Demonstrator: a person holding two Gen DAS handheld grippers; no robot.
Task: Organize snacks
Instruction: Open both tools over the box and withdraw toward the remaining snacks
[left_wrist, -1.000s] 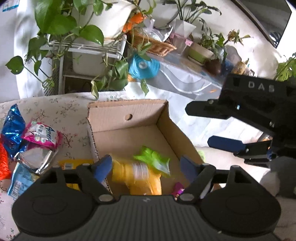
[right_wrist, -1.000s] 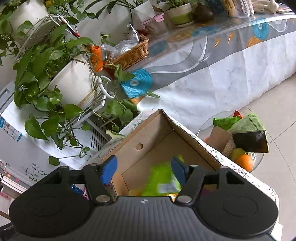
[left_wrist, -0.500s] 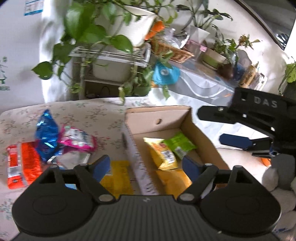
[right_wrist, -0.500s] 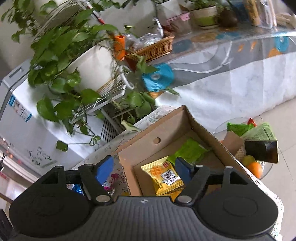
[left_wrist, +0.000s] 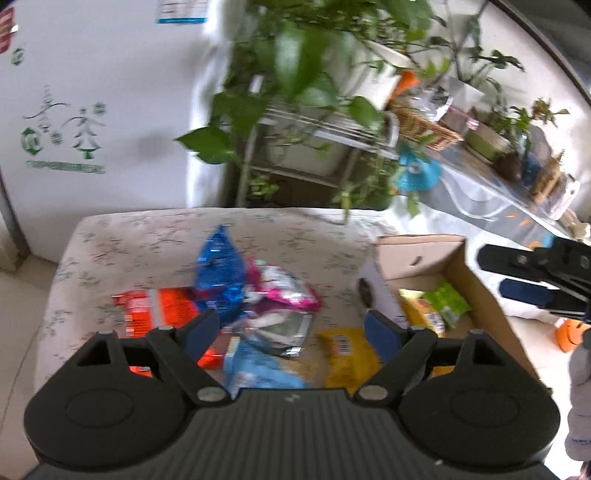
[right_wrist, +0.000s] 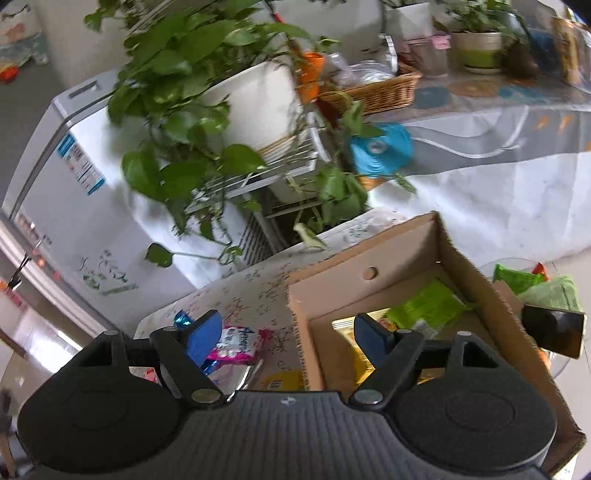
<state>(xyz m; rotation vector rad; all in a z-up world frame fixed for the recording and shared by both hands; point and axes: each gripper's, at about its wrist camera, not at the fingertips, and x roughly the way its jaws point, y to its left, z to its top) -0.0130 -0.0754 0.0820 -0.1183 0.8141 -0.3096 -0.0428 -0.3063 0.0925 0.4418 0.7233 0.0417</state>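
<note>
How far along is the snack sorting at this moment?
Partly done. The cardboard box already holds a green packet and a yellow packet. Nothing is in hand: the left gripper is open, and the right gripper is opening with nothing held. Left on the table: orange, blue, pink, silver and yellow packets.

A home: potted plants (right_wrist: 207, 92), refrigerator (left_wrist: 92, 110), floral-clothed table (left_wrist: 147, 240).
</note>
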